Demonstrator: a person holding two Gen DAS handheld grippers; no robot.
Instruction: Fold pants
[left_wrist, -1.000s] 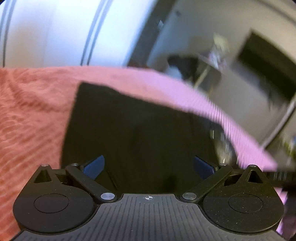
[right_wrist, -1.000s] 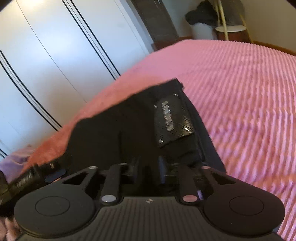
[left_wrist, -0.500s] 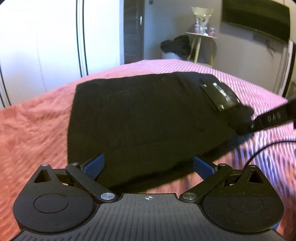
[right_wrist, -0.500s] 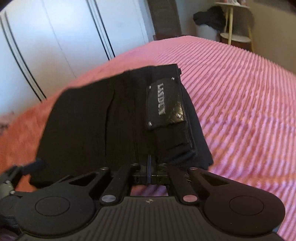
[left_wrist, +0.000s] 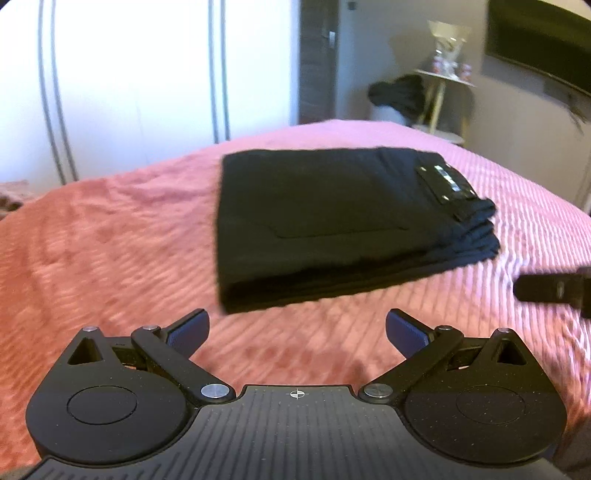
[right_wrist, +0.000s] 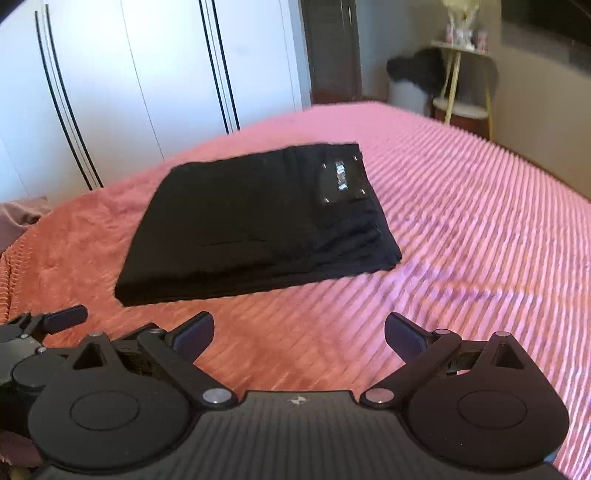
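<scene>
Black pants (left_wrist: 332, 218) lie folded on the pink bedspread (left_wrist: 110, 251); left tongs (left_wrist: 295, 332) and right tongs (right_wrist: 299, 336) — both spread wide, empty.

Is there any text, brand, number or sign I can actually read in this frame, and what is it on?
None can be read.
Patch on the folded black pants: shiny raised letters, too blurred to read in either wrist view.
Items on the side table: too small and blurred to tell whether they carry labels.
Left claw and right claw: no readable markings.
</scene>
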